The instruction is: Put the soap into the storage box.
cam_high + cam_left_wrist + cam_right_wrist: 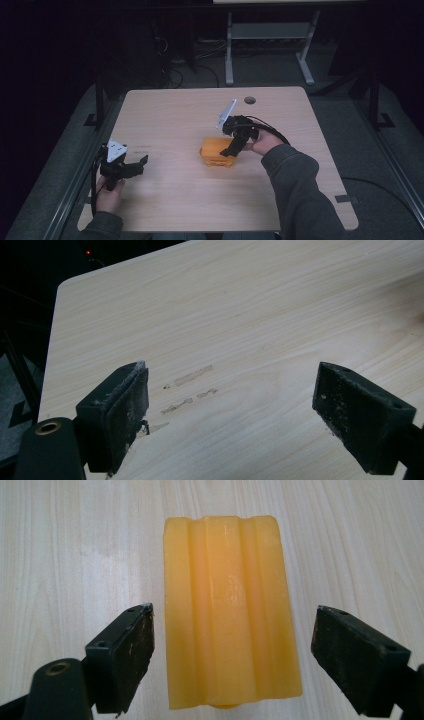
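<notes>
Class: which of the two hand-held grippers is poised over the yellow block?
The right hand-held gripper: its open jaws straddle the yellow block; the left hand-held gripper faces bare table.

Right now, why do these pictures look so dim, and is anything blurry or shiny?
High view: dark surroundings, the table lit and soft. Right gripper view: sharp, glossy sheen on the yellow block. Left gripper view: the near fingers slightly soft, wood grain clear.

Glossy, smooth yellow plastic block (pixel 230 610); matt pale wood-grain table (pixel 75 555); scuffed matt black pads (pixel 140 645) on the right gripper (pixel 232 660).
</notes>
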Action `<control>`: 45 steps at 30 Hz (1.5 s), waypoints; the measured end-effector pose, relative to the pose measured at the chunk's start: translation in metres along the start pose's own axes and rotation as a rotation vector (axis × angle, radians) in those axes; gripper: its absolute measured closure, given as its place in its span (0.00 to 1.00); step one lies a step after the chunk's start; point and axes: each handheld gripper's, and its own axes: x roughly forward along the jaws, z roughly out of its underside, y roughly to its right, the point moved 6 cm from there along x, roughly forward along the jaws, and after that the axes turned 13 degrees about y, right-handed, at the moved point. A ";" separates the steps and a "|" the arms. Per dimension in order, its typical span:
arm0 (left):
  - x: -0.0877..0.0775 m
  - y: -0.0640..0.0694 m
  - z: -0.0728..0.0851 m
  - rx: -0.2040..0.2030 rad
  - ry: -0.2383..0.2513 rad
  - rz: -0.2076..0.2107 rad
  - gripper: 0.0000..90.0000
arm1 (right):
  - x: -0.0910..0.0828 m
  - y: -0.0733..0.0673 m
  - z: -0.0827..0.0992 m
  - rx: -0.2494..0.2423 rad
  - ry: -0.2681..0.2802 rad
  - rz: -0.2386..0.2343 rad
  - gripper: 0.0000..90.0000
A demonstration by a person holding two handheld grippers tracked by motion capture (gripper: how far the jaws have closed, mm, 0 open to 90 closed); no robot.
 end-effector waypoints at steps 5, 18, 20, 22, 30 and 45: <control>0.000 0.000 0.000 0.000 0.000 0.001 0.16 | -0.002 0.000 0.000 0.000 0.001 0.002 0.19; 0.000 0.000 0.000 0.001 0.000 0.000 0.16 | -0.010 0.001 0.001 0.003 0.007 0.010 0.19; 0.000 0.000 0.000 0.003 -0.001 -0.001 0.16 | -0.010 0.001 0.002 0.002 0.007 0.009 0.19; 0.000 0.000 0.000 0.004 0.000 -0.001 0.16 | -0.012 0.001 0.002 0.003 0.004 0.014 0.19; 0.000 0.000 0.000 0.005 0.000 0.000 0.16 | -0.019 0.001 0.004 0.004 0.011 0.025 0.19; -0.001 -0.001 0.000 0.005 0.001 -0.001 0.16 | -0.030 0.001 0.009 0.013 0.018 0.043 0.19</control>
